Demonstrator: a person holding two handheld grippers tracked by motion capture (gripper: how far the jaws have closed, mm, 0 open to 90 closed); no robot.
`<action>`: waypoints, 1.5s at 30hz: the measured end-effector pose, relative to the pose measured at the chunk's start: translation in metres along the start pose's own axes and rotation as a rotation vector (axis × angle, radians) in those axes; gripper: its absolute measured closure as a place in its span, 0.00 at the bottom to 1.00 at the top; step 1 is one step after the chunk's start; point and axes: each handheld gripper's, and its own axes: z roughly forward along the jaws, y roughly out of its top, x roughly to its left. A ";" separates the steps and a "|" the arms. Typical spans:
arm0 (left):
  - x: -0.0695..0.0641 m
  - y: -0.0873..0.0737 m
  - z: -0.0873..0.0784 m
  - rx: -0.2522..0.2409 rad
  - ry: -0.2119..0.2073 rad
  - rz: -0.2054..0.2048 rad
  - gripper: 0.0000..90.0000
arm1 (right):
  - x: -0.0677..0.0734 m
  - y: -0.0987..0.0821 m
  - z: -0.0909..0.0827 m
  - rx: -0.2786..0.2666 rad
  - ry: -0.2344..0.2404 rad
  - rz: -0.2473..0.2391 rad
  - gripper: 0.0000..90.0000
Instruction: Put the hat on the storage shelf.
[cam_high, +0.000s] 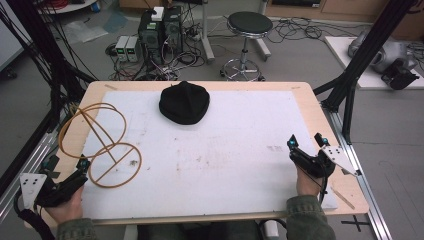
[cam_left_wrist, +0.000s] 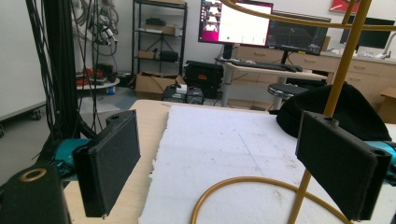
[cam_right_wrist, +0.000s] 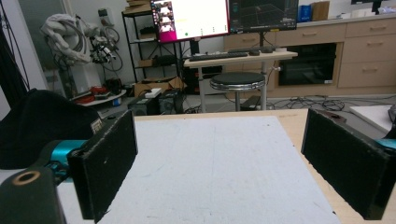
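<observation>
A black knit beanie (cam_high: 184, 102) lies at the far middle of the white foam mat (cam_high: 225, 160). A tan wire stand (cam_high: 100, 145) made of hoops on a ring base sits at the mat's left edge. My left gripper (cam_high: 67, 162) rests at the near left corner, open, with the stand's ring and upright rod (cam_left_wrist: 334, 93) just ahead of its right jaw. My right gripper (cam_high: 306, 141) is open at the near right, nothing between its jaws. The beanie (cam_right_wrist: 42, 126) lies off to the left in the right gripper view and behind the rod (cam_left_wrist: 355, 109) in the left gripper view.
The wooden table (cam_high: 320, 115) ends close beyond the mat on every side. Black frame posts (cam_high: 357, 65) stand at both sides. A stool (cam_high: 247, 30), computer boxes (cam_high: 160, 30) and loose cables sit on the floor behind the table.
</observation>
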 end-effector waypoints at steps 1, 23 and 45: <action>0.000 0.000 0.000 0.000 0.000 0.000 0.16 | 0.000 0.000 0.000 0.004 0.001 -0.002 0.11; -0.001 -0.001 -0.003 0.006 -0.010 -0.021 0.16 | 0.018 0.022 0.027 0.078 0.165 -0.070 0.11; -0.004 -0.001 -0.001 0.012 -0.020 -0.015 0.15 | 0.050 0.046 0.094 0.203 0.307 -0.032 0.11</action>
